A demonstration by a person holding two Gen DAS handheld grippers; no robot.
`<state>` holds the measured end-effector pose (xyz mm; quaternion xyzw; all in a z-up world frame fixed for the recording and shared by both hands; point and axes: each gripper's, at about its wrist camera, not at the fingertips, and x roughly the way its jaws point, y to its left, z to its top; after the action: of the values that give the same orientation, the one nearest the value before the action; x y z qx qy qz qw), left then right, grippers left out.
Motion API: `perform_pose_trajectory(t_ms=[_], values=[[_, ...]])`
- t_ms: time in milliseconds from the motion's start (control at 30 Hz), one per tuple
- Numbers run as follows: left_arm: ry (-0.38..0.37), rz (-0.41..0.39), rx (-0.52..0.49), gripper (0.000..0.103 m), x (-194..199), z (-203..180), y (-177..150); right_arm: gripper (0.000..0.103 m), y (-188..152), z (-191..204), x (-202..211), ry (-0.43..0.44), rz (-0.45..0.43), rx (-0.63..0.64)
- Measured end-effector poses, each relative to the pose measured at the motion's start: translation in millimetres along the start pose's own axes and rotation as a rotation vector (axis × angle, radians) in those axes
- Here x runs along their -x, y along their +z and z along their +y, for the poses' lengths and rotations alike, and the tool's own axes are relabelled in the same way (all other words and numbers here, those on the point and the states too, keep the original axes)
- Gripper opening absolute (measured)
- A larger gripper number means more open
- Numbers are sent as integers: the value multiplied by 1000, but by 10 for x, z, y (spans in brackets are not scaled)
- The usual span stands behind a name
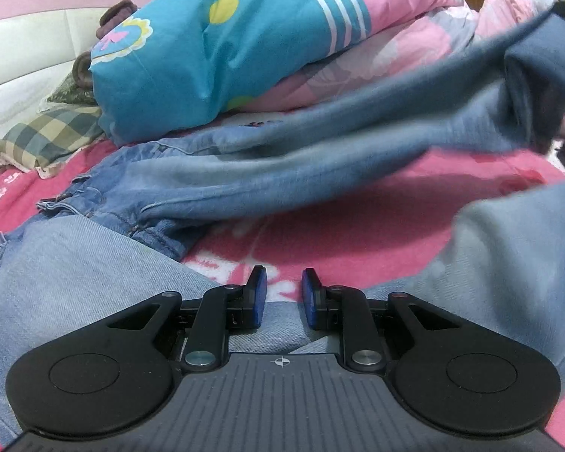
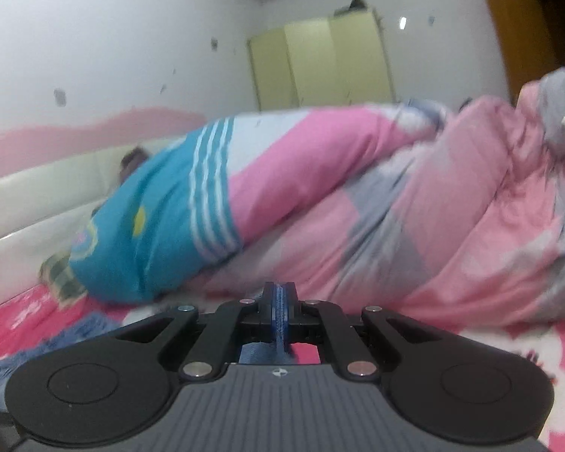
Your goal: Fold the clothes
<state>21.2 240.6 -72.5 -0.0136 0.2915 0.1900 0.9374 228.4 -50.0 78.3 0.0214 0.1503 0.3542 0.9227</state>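
Jeans (image 1: 214, 173) are the whole story here. In the left wrist view they lie across the pink bed sheet (image 1: 320, 233), waistband toward the left of the frame, one leg running long toward the upper right, where it lifts off the bed and goes blurry.

That lifted end looks like where our right tool (image 2: 280, 301) has hold. In its own view the blue pads are pinched tight on a thin strip of denim, so it's clamped on the jeans. Behind it there's only the pink duvet (image 2: 452, 226) and the teal pillow (image 2: 162, 226).

Our left tool (image 1: 282, 293) sits at lower centre with a narrow gap between the pads and nothing pinched. Pale denim lies under and around it, but whether it actually rests on the fabric we can't tell.

So the relation that matters: the leg's long axis runs left to right across the frame, the right tool owns the far end, and the left is nearer the waistband. Our guess is the leg gets carried over toward the waist.

Containers: none in sight, just bedding and a checked cloth (image 1: 45, 139) at far left.
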Motion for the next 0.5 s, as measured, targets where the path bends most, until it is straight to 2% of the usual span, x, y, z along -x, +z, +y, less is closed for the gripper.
perform_pose_trajectory(t_ms=[67, 133, 167, 267, 367, 433, 500], values=[[-2, 1, 2, 21, -3, 12, 4, 4, -14, -77, -159, -56, 35, 5], [-3, 1, 3, 21, -2, 14, 4, 7, -42, -290, -347, -82, 141, -83], [-4, 1, 3, 21, -1, 13, 4, 7, -76, -439, -359, -116, 162, -162], [-4, 1, 3, 21, -2, 13, 4, 13, -210, -738, -115, -119, 149, -293], [-4, 1, 2, 21, -4, 13, 3, 31, -367, -881, 199, -98, 183, -337], [-4, 1, 2, 21, -4, 14, 3, 58, -501, -874, 423, -76, 230, -323], [-4, 0, 2, 21, -2, 14, 2, 69, -642, -814, 593, -40, 278, -287]])
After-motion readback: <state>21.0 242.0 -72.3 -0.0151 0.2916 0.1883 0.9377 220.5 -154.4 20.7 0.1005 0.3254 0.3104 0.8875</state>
